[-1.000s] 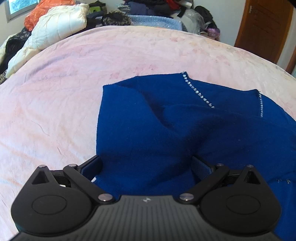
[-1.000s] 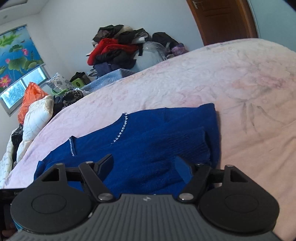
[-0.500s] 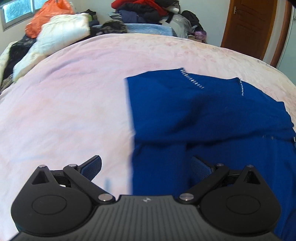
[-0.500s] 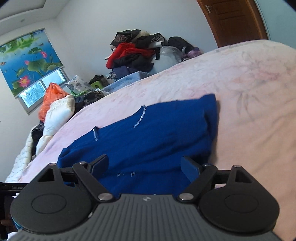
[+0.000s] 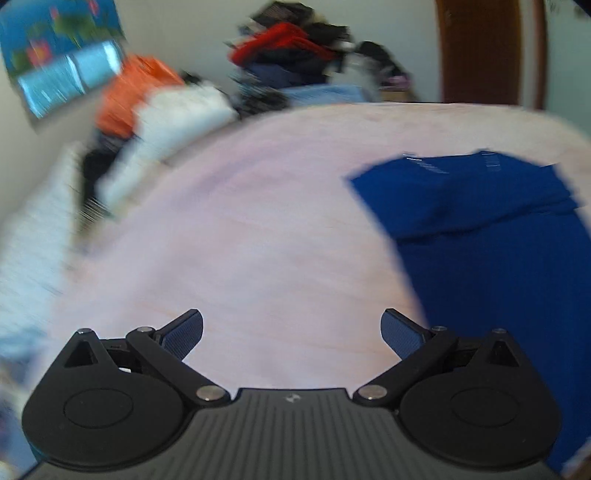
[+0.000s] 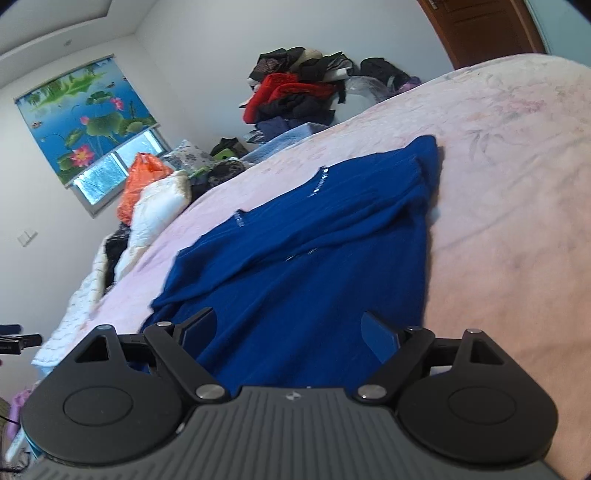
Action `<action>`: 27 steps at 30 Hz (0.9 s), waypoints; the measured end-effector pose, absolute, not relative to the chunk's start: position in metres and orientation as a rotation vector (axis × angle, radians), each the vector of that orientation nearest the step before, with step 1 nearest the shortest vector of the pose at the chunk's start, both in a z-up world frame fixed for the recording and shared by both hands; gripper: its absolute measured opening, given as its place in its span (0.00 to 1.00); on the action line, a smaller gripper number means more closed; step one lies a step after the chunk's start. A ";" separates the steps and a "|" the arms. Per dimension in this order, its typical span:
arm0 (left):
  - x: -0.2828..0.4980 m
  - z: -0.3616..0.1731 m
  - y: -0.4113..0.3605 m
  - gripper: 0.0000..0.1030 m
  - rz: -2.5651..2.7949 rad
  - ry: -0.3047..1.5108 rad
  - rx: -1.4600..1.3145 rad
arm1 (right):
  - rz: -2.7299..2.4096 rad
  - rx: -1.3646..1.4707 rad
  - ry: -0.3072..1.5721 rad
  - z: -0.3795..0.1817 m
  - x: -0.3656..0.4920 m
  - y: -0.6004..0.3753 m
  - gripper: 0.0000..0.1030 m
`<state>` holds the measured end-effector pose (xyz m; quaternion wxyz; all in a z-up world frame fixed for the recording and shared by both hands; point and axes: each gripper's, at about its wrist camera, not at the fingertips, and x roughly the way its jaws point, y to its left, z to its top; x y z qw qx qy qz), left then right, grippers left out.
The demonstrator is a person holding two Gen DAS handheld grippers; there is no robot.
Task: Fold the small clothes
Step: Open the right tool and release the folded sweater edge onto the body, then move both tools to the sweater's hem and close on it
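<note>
A dark blue knit top (image 6: 306, 266) with small rhinestone trim lies on the pink bedspread (image 6: 517, 177), its upper part folded down over the body. In the blurred left wrist view the top (image 5: 491, 236) lies at the right. My left gripper (image 5: 291, 332) is open and empty above bare bedspread (image 5: 258, 240), left of the top. My right gripper (image 6: 288, 332) is open and empty, raised above the top's near part.
A pile of clothes (image 6: 303, 92) stands against the far wall. An orange bag (image 6: 142, 177) and white quilt (image 6: 159, 210) lie at the bed's far left under a window with a lotus blind (image 6: 85, 118). A brown door (image 6: 484, 29) is at the right.
My left gripper has swung left off the blue top, over bare bedspread. My right gripper has pulled back and risen, so more of the top shows. Both stay open.
</note>
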<state>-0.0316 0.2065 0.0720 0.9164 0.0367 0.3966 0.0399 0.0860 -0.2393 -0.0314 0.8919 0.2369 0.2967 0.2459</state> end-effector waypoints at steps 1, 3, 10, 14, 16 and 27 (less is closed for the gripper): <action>-0.032 0.057 0.198 1.00 0.029 0.836 0.014 | 0.533 0.492 0.614 -0.030 0.078 -0.236 0.86; -0.036 0.026 0.179 1.00 -0.037 0.846 -0.074 | 0.577 0.481 0.610 -0.029 0.061 -0.227 0.87; -0.029 -0.036 0.130 1.00 0.027 0.784 -0.204 | 0.760 0.356 0.570 -0.021 0.022 -0.181 0.91; -0.025 -0.036 0.102 1.00 0.088 0.738 -0.042 | 0.709 0.262 0.570 -0.011 0.015 -0.178 0.88; -0.027 -0.042 0.096 1.00 0.105 0.739 -0.032 | 0.675 0.313 0.602 -0.006 0.016 -0.194 0.89; -0.066 -0.026 0.125 1.00 -0.101 0.834 -0.090 | 0.580 0.427 0.726 -0.011 -0.011 -0.259 0.92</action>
